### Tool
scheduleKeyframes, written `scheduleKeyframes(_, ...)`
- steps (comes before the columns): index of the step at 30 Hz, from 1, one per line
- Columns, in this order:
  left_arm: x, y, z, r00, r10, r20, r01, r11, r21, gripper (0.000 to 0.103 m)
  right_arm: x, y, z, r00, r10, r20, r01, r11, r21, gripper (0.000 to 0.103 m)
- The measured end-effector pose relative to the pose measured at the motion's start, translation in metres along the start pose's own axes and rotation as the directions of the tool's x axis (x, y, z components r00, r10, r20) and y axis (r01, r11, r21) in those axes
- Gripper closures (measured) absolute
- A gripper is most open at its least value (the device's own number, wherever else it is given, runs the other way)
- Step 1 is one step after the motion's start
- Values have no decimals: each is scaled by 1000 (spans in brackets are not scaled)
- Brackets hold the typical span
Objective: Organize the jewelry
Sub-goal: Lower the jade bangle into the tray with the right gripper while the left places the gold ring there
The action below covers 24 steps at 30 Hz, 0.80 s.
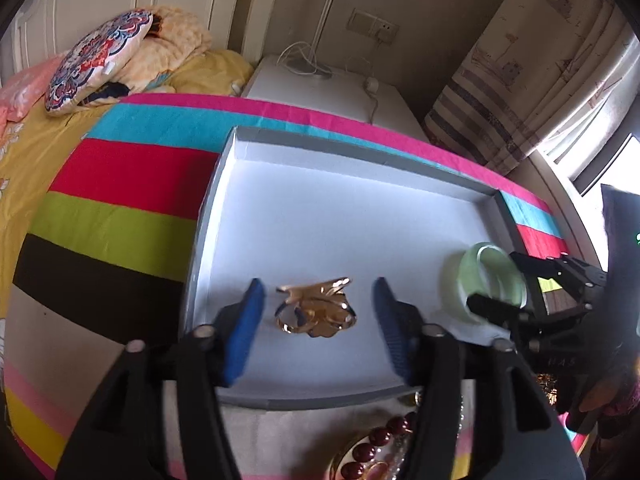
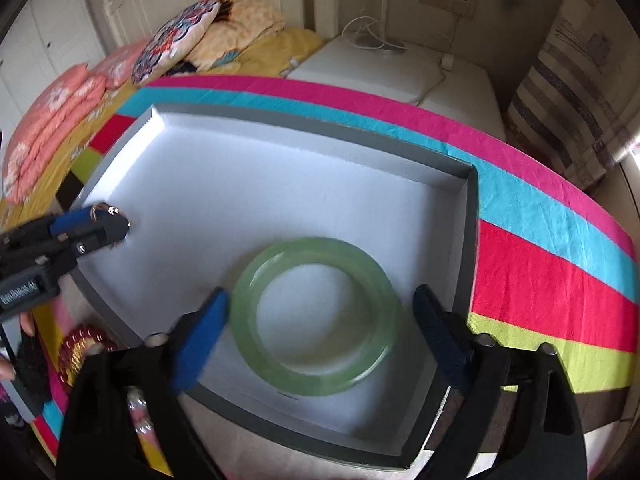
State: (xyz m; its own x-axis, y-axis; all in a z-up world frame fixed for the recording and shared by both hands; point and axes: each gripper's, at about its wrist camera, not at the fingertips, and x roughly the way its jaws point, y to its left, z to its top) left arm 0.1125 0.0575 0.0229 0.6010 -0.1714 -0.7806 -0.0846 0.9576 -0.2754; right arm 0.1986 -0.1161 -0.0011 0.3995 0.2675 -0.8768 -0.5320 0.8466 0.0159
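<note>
1. Two grippers are hanging over the tray [image 1: 208, 216], which is lying on a striped cloth [image 1: 120, 184]; I am looking down along both.
2. I am seeing the left gripper [image 1: 318, 320] with its blue pads [image 1: 244, 332] standing apart; the gold brooch [image 1: 316, 312] is lying on the tray floor between them, touched by neither pad.
3. In the right view the left gripper [image 2: 116, 220] is showing at the tray's left edge, the brooch mostly hidden behind its tip.
4. I am seeing the right gripper [image 2: 320, 336] with its fingers spread wide; the green bangle [image 2: 316, 320] is lying flat in the tray between them; the left pad [image 2: 200, 340] is just beside its rim, the right one slightly apart; I cannot tell whether the left pad is touching.
5. In the left view the bangle [image 1: 486, 280] is sitting near the tray's right wall, the right gripper [image 1: 500, 284] around it.
6. Red beads [image 1: 376, 444] and other pieces are lying on the cloth outside the tray's near wall.
7. A pillow [image 1: 96, 60] is resting on the bed behind.
</note>
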Motion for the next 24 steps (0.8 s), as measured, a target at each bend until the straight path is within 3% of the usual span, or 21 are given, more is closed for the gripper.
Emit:
scheduleKeyframes(4, -2, -11, -9, 1000, 7, -13, -6, 1000, 25, 33, 5, 11, -7, 998, -54, -18, 50, 987, -154, 11)
scheduleKeyframes(8, -2, -29, -22, 998, 49, -38, -46, 996, 82, 33, 3, 3, -7, 998, -42, -42, 34, 982, -187, 12)
scheduleKeyframes(13, -2, -54, -35, 996, 20, -83, -10, 994, 111, 33, -4, -15, -12, 991, -110, -73, 89, 966, -244, 13)
scheduleKeyframes(19, -4, -74, -48, 994, -11, -107, 27, 989, 145, 33, -19, -30, -39, 992, -117, -55, 102, 970, -220, 13)
scheduleKeyframes(24, -10, -79, -64, 995, -4, -103, 27, 975, 222, 32, -37, -21, -76, 989, -146, -39, 141, 984, -104, 9)
